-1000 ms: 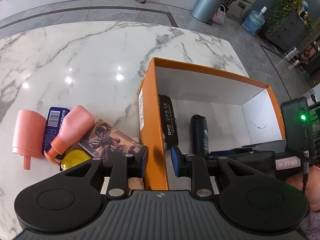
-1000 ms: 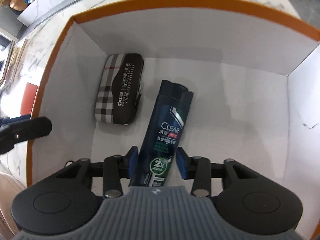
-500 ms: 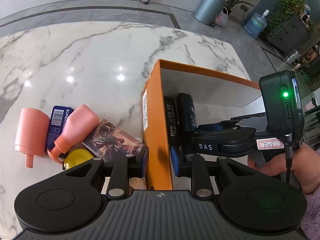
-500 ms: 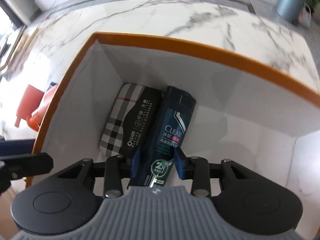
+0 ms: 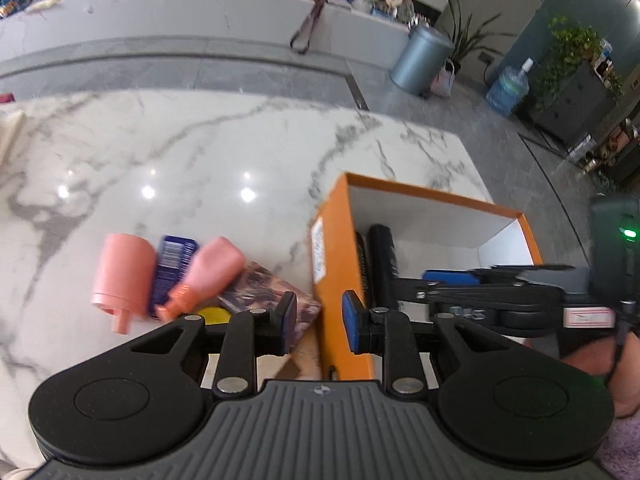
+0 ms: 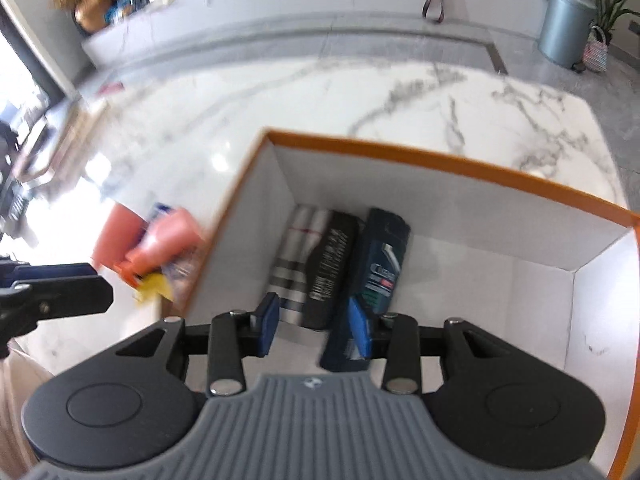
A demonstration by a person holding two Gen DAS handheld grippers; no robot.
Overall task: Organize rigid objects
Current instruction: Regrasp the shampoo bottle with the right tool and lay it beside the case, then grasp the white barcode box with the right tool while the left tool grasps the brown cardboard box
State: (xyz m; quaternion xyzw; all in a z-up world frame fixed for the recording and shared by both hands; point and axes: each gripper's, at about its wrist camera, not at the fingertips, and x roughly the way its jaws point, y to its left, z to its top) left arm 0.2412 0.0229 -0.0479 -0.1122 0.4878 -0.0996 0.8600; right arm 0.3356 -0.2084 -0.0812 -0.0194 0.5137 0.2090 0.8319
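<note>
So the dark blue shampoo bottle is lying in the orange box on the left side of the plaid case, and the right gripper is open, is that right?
Not quite. In the right wrist view the shampoo bottle lies to the right of the plaid case, touching it, inside the orange box. The right gripper is indeed open.

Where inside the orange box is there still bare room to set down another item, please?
The orange box is bare from the shampoo bottle to its right wall. The left side is crowded: the plaid case lies against the left wall, the bottle beside it.
</note>
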